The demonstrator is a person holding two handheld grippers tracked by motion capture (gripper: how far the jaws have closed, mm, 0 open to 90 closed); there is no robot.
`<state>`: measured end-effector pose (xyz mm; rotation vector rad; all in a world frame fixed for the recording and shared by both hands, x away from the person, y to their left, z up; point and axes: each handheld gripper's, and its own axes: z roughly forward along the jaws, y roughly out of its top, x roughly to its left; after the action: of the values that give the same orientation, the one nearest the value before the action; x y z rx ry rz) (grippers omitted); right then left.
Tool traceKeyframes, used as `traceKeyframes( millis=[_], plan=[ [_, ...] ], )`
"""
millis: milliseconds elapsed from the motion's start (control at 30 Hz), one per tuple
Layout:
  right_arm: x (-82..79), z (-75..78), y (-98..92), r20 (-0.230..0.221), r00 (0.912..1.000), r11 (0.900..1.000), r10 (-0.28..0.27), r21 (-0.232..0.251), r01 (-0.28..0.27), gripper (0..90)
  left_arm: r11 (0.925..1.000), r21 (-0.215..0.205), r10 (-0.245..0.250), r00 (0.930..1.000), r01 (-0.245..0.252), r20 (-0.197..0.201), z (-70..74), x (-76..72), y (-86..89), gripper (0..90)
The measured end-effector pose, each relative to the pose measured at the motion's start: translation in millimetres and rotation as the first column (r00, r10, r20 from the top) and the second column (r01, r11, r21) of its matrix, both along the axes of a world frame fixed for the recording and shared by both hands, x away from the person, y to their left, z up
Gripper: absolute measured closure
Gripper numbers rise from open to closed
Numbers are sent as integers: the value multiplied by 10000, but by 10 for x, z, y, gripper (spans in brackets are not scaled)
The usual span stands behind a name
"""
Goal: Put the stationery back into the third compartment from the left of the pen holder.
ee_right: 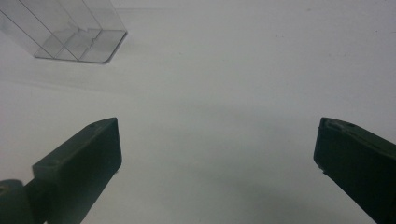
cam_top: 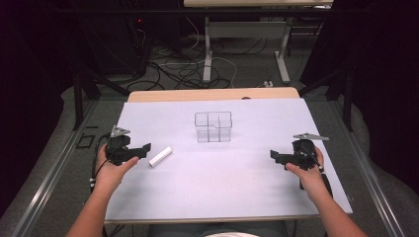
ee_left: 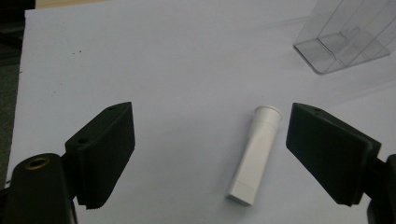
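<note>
The white tube [ee_left: 256,156] lies flat on the table [cam_top: 222,187], just ahead of the left gripper [ee_left: 210,154] and between its wide-open jaws, untouched. It looks light, stiff and smooth — likely to roll, so pinch it mid-body, across its width. The right gripper [ee_right: 215,163] hangs open, empty, well apart from the clear box [cam_top: 213,127].

A white tube [ee_left: 256,154] of smooth, matt plastic lies on a pale, matt sheet that looks like paper and covers the table [cam_top: 212,182], whose bare light wood edge shows at twelve o'clock. Toward one o'clock from the tube stands a clear, glossy plastic organiser [cam_top: 213,126] with thin see-through dividing walls. The left gripper [ee_left: 210,154] and right gripper [ee_right: 217,163] are matt black plastic, their jaw pads finely ribbed, and each carries a dull grey metal-looking plate.
</note>
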<state>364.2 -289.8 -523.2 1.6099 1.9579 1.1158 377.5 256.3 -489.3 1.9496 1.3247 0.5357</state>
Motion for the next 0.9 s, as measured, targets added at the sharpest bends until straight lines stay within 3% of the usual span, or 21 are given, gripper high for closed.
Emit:
traceKeyframes(
  millis=[200, 367, 500, 700, 733, 900],
  plan=[
    [16, -15, 0, -126, 9999, 10000, 5, 82, -4, 14, 9959, 707, -539, 9983, 555, -242, 73, 66, -54, 165],
    [17, -31, -4, -118, 9999, 10000, 15, -53, -16, 19, 9923, 885, -815, 9949, 865, -592, 96, 134, -99, 218],
    [8, -26, -1, -140, 9999, 10000, 16, -52, -17, 22, 9845, 1312, -1066, 9913, 1161, -772, 93, 184, -168, 259],
    [12, -36, 8, -152, 9998, 9999, 94, -89, -96, 24, 9663, 1663, -1772, 9763, 1966, -1246, 92, 269, -267, 310],
    [11, -37, 11, -189, 9998, 9999, 80, -77, -81, 24, 9659, 1678, -1771, 9759, 1973, -1277, 87, 279, -288, 318],
    [17, -51, 1, -247, 9997, 9999, 79, -109, -82, 25, 9464, 1988, -2208, 9591, 2545, -1769, 68, 350, -351, 335]
  ],
)
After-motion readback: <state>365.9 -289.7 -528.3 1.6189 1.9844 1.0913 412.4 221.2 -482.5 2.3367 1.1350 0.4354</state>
